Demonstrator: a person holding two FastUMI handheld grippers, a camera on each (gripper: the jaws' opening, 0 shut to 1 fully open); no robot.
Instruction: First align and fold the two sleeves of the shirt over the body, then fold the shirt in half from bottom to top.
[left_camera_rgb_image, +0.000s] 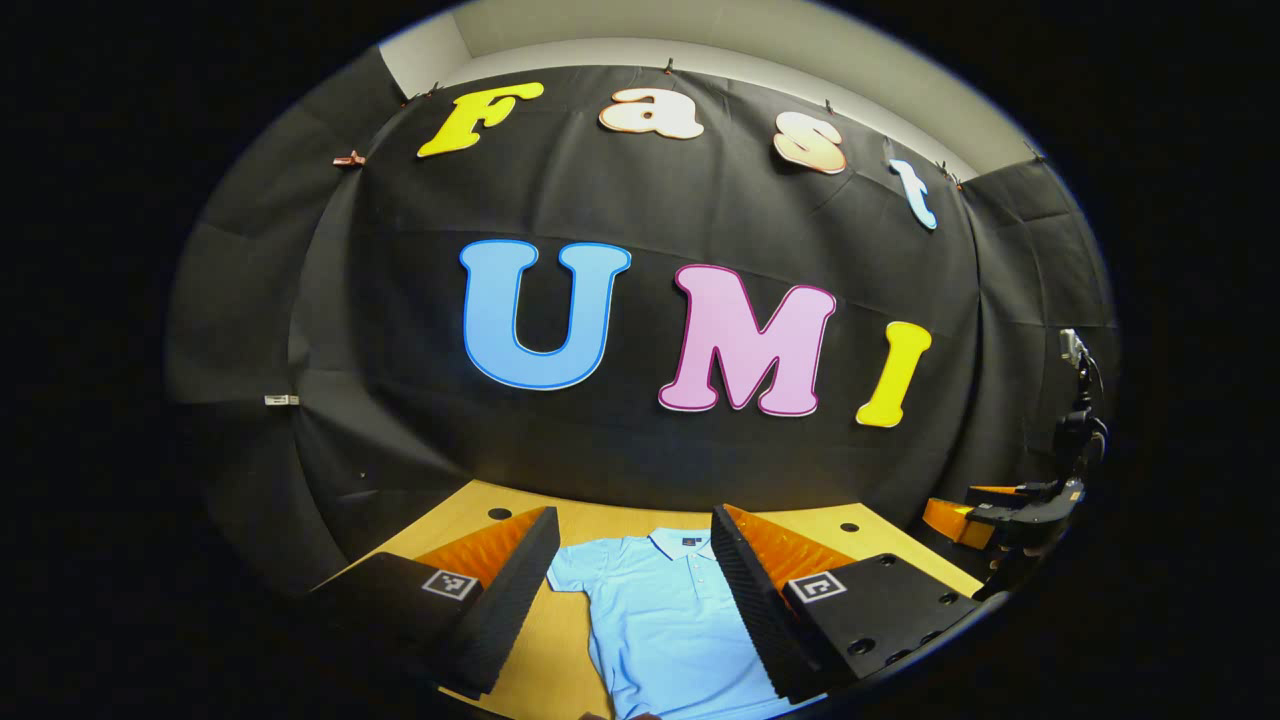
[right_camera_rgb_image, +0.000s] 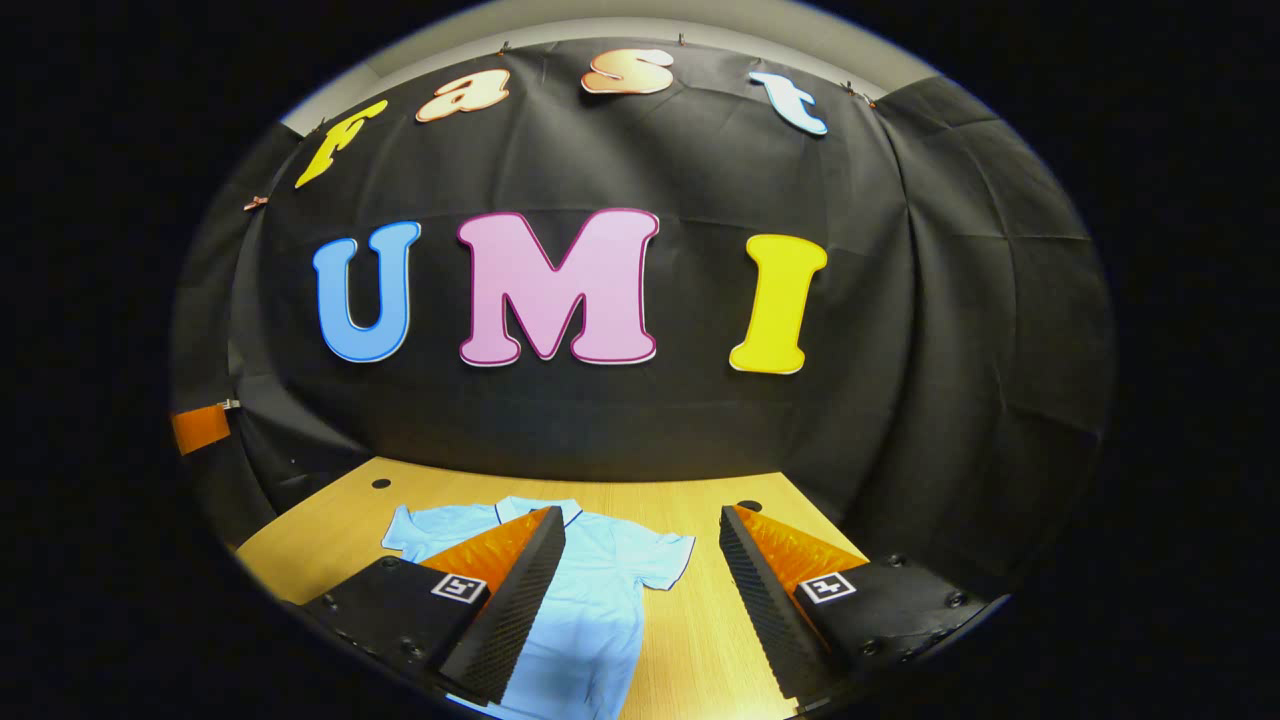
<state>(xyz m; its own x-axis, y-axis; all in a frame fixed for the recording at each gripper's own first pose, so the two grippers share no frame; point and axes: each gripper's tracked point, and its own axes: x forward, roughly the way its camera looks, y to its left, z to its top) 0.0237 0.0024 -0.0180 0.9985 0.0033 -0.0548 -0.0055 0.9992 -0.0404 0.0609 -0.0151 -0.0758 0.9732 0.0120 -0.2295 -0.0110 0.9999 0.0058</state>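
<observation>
Both grippers, left (left_camera_rgb_image: 632, 590) and right (right_camera_rgb_image: 640, 590), hang wide open and empty above a smooth light-blue polo shirt (right_camera_rgb_image: 590, 580) lying flat on the wooden table (right_camera_rgb_image: 690, 640).

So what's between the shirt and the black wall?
In the right gripper view, just bare wooden table lies between the blue shirt and the wall, with small dark holes near the table's corners.

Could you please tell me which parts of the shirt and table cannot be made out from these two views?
- Left gripper view: the shirt has one sleeve behind the left gripper; its hem is cut off by the lower edge.
- Right gripper view: the shirt is partly hidden under one finger of the right gripper, hem again cut off.
- The near edge of the table lies below both views.
</observation>
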